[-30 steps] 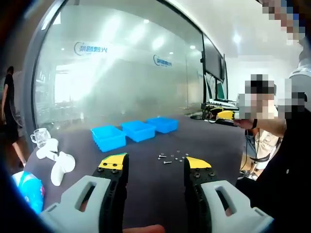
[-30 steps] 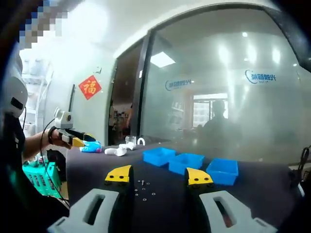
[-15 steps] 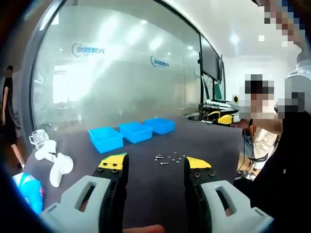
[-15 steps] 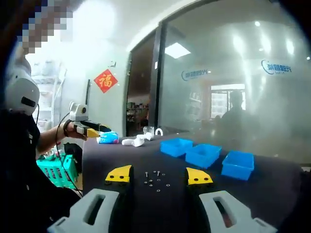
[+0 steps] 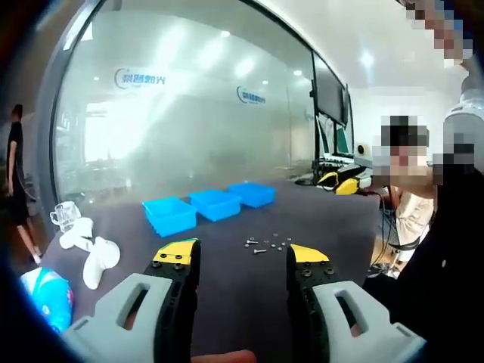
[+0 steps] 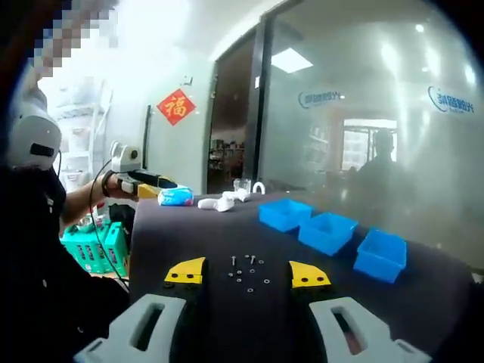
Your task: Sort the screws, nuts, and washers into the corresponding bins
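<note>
Both grippers hovered with jaws parted and empty above a dark table [image 5: 227,302], the left gripper [image 5: 242,261] and right gripper [image 6: 248,272] apparently poised for a first pick. The small hardware [image 6: 249,271] lay scattered loose just beyond the jaws, individual orientations too small to tell. Three blue bins [image 5: 215,204] stood in a row farther off, awaiting the sort.
</note>
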{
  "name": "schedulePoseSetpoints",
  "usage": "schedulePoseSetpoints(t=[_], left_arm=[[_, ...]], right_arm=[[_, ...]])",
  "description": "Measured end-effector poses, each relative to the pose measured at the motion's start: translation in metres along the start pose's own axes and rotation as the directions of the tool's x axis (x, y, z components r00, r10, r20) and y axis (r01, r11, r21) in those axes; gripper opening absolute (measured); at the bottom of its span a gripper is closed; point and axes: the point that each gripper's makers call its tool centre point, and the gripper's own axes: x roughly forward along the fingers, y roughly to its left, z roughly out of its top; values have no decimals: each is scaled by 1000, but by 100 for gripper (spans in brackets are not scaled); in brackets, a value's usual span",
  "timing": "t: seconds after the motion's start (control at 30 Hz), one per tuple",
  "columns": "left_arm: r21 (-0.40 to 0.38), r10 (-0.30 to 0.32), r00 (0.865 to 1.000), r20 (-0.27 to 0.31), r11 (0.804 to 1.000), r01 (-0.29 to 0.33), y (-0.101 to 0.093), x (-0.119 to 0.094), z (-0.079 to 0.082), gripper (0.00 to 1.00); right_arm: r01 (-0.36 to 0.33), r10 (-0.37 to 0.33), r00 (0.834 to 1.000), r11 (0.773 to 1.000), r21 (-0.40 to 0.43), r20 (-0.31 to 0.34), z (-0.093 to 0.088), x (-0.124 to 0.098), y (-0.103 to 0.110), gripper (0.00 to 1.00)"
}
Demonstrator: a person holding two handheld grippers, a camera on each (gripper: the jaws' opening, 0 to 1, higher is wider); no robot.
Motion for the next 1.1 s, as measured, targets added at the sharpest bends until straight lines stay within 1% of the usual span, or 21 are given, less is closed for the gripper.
schedulePoseSetpoints(t=[0.07,0.13,0.17,0.23,0.33,0.43,0.5,0.7,0.77,0.83,0.97,1.03,1.1], left_arm=[[0,0,1000,1,1000,0,0,0,0,45],[1,3,1000,-1,1000,-3,1,-1,-1,45],[-1,4,1000,0,1000,-4,1,-1,-1,45],[-6,4,1000,2,1000,-4,1,-2,-2,45],[-11,5,1000,0,1000,-5,0,-3,-6,45],[-16,6,1000,0,1000,-6,1,-6,-8,45],[-16,10,1000,-1,1000,-11,2,-7,-9,45],[-19,23,1000,-2,1000,-23,7,-10,-10,45],[-9,29,1000,-13,1000,-29,8,-11,-13,45],[-6,33,999,-19,999,-33,10,-11,-15,45],[-7,33,999,-20,999,-33,11,-12,-16,45],[-9,34,999,-19,999,-35,11,-12,-15,45],[-9,36,999,-18,999,-37,12,-13,-15,45]], right_arm=[[-14,13,1000,1000,-5,-25,0,6,2,36],[-19,20,999,1000,8,-48,1,14,3,35],[-28,29,997,1000,7,-67,0,17,3,35],[-38,38,996,999,-2,-86,1,24,4,35],[-58,58,991,998,6,-118,3,35,6,35],[-84,81,983,996,-7,-163,2,47,9,35],[-94,89,980,995,-19,-179,4,55,11,35],[-137,128,961,990,-20,-243,4,77,14,34],[-143,131,956,989,-26,-264,2,84,9,34],[-156,139,944,987,-34,-299,-2,89,10,34],[-179,160,927,984,-25,-338,-4,98,15,34],[-193,163,916,980,-45,-366,-6,103,16,33],[-199,168,908,979,-42,-384,-7,107,16,33]])
